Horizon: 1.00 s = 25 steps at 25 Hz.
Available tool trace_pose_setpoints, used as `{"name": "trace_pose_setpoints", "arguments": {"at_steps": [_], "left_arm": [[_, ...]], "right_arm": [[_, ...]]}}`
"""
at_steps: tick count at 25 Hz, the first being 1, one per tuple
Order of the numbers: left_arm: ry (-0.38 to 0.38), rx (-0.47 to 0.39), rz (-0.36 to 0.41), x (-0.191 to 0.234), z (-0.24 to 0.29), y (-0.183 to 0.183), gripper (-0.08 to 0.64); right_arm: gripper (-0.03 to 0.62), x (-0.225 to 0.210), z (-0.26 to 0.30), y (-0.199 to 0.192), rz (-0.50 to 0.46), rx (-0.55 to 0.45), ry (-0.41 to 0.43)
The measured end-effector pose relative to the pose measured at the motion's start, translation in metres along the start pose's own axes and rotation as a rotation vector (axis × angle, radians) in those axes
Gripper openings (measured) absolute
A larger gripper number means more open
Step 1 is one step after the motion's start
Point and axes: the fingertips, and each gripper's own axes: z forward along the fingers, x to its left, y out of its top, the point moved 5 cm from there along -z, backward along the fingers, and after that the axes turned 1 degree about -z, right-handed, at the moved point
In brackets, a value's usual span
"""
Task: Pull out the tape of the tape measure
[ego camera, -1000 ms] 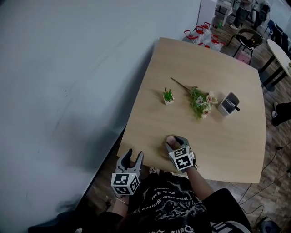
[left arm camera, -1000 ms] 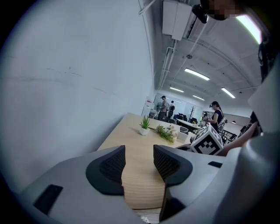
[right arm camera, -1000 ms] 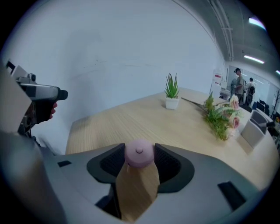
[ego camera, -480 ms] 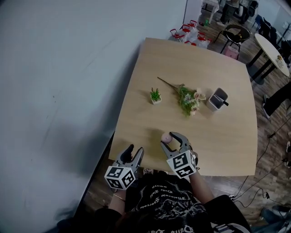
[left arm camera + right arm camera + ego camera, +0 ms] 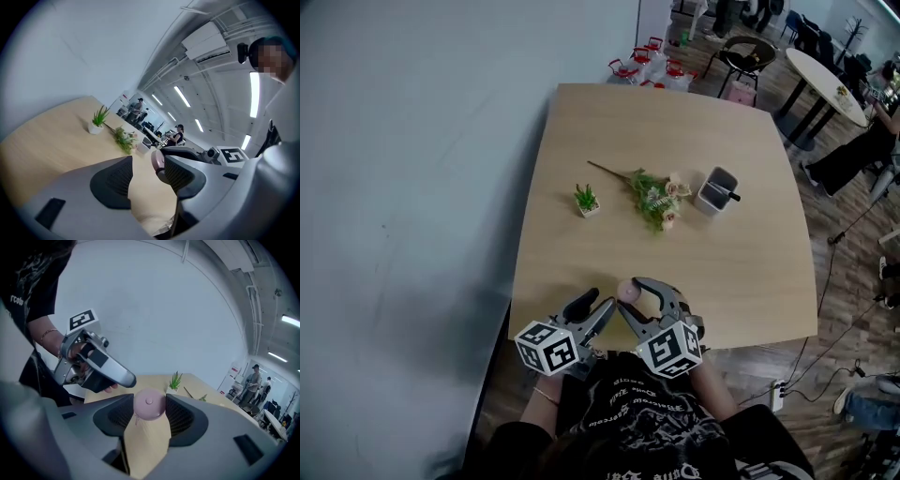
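- Left claw (image 5: 598,302): the jaws stand apart with nothing between the pads. Its tips are just beside the tape measure, over the near edge of the counter (image 5: 750,234).
- Tape measure (image 5: 627,291): a small round pink case, held above the counter and pinched across its sides.
- Right claw (image 5: 642,298): closed on the case, with both pads pressing on it.
- Step in hand, as judged: the case is secured and the free claw is lining up to take the tape end. No tape is drawn out yet.
- Next move: find the end tab, which is too small to make out here. Close the left claw on it, then draw it straight away while the right claw holds firm.
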Motion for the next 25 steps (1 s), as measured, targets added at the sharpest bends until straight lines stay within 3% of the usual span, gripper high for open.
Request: {"name": "trace_pose_setpoints", "arguments": {"at_steps": [7, 12, 17, 25], "left_arm": [[-0.201, -0.001, -0.231, -0.009, 0.02, 0.001, 0.204], [-0.264, 0.015, -0.33, -0.011, 0.027, -0.003, 0.195], [-0.306, 0.002, -0.395, -0.017, 0.026, -0.006, 0.084], [-0.345, -0.066, -0.487, -0.021, 0.026, -0.008, 0.078]], "right_arm": [[0.229, 0.005, -0.017, 0.006, -0.024, -0.068, 0.019], [0.229, 0.011, -0.02, 0.011, -0.037, -0.095, 0.048], [0.229, 0.013, -0.018, 0.008, -0.045, -0.087, 0.064], [0.229, 0.013, -0.021, 0.006, -0.019, -0.103, 0.092]]}}
